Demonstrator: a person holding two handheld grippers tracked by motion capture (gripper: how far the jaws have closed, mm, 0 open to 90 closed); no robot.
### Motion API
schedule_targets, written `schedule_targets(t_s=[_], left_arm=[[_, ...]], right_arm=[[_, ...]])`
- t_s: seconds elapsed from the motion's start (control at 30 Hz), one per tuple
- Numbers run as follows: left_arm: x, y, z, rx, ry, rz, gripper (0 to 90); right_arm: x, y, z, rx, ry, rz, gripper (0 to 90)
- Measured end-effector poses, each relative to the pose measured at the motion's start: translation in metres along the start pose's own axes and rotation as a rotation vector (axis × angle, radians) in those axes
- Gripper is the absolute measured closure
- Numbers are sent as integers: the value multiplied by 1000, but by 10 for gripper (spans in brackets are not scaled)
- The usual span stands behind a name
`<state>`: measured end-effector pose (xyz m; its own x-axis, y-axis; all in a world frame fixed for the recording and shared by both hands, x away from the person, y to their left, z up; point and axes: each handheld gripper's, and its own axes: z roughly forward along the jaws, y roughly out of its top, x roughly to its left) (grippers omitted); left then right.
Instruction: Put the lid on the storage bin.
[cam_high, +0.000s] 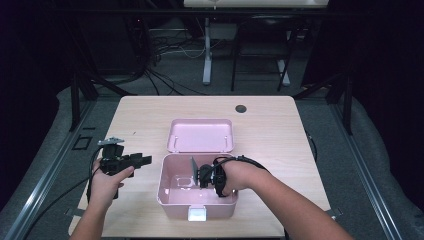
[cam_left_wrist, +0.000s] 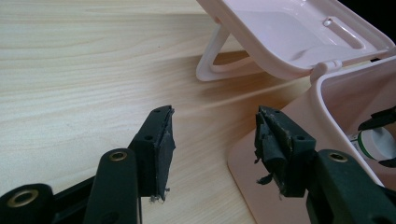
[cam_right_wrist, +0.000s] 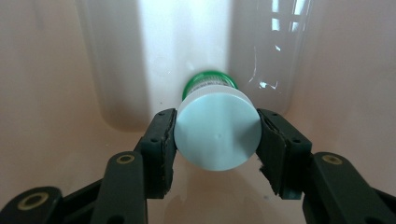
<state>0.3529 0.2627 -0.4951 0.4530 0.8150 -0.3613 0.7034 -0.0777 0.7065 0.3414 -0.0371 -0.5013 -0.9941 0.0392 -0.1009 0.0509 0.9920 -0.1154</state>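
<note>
An open pink plastic box (cam_high: 162, 186) stands at the middle of the wooden table, its lid (cam_high: 200, 135) folded back behind it. Inside the box, my right gripper (cam_right_wrist: 217, 136) is shut on a small bottle (cam_right_wrist: 217, 123) with a pale white cap and a green label; both pads press the cap's sides. From above, this gripper (cam_high: 196, 173) reaches into the box from the right. My left gripper (cam_left_wrist: 215, 135) is open with nothing between its jaws, low over the table just left of the box wall (cam_left_wrist: 336, 107). In the high view the left gripper (cam_high: 142, 160) points toward the box.
The box has a white latch (cam_high: 196, 214) on its front side. A dark round hole (cam_high: 241, 108) sits in the table (cam_high: 140, 115) near the far edge. Beyond the table are a desk leg, cables and dark floor.
</note>
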Motion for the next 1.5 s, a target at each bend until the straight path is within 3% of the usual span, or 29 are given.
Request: schedule_targets(t_s=[0.33,0.67,0.93,1.23,1.5], left_arm=[[0,0,0,0,1,2,472],[-2,1,0,0,1,5,472],[-8,2,-1,0,-13,30,473],[-13,4,-2,3,-31,46,472],[-18,7,0,16,-14,71,468]], right_arm=[[0,-2,-4,-19,-13,-3,498],[-3,-11,-22,-66,-10,48,508],[-2,-17,-37,-116,-15,73,518],[1,-27,-50,-196,-24,129,545],[1,-38,-56,-245,-35,201,551]])
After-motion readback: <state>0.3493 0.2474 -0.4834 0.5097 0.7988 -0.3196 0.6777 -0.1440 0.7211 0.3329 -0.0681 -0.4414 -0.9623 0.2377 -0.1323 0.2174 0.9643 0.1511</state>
